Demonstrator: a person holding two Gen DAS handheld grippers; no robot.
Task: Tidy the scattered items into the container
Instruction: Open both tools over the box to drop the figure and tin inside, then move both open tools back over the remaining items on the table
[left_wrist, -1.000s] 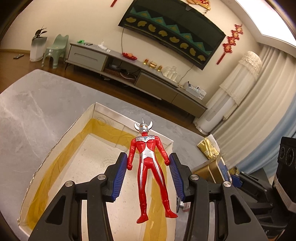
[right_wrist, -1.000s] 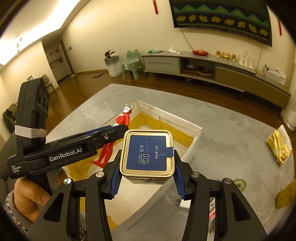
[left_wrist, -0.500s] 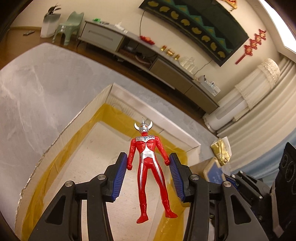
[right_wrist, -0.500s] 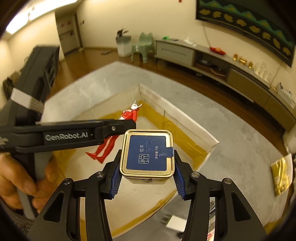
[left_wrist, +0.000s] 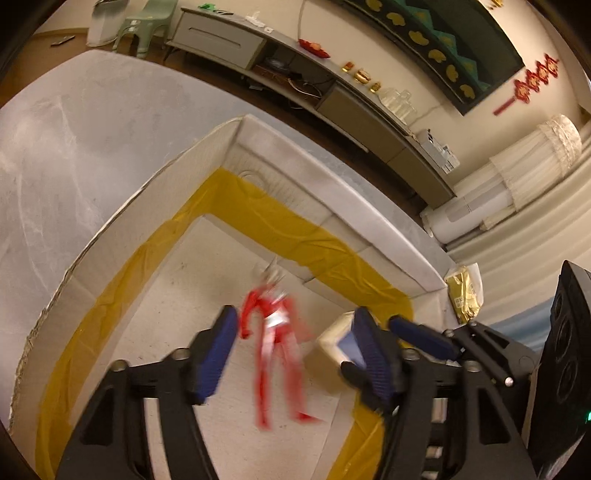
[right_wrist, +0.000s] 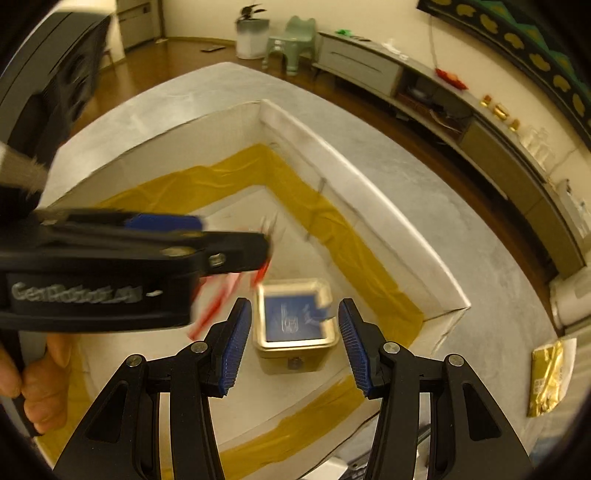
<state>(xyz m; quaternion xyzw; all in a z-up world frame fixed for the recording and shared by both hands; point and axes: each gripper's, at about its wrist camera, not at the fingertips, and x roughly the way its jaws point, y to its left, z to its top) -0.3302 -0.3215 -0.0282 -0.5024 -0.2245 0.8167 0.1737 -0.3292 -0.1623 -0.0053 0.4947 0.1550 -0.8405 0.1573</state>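
Observation:
A white cardboard box (left_wrist: 155, 177) (right_wrist: 354, 155) with yellow tape along its inner walls stands on the grey table. The red and silver toy figure (left_wrist: 275, 332) is blurred between the spread fingers of my left gripper (left_wrist: 291, 350), free of both pads, over the box floor. The gold tin with a blue lid (right_wrist: 295, 321) is blurred inside the box, between the parted fingers of my right gripper (right_wrist: 291, 343) and clear of them. In the left wrist view the tin (left_wrist: 338, 343) shows beside the right finger. Parts of the figure (right_wrist: 214, 310) peek from behind the left gripper.
A gold foil packet (left_wrist: 463, 299) (right_wrist: 546, 380) lies on the table right of the box. A hand (right_wrist: 40, 384) holds the left gripper's black handle. A low TV cabinet (left_wrist: 332, 85) runs along the far wall.
Both grippers opened over the box. The figure left the left gripper and the tin left the right gripper, both dropping into the box. Both views tilted further down.

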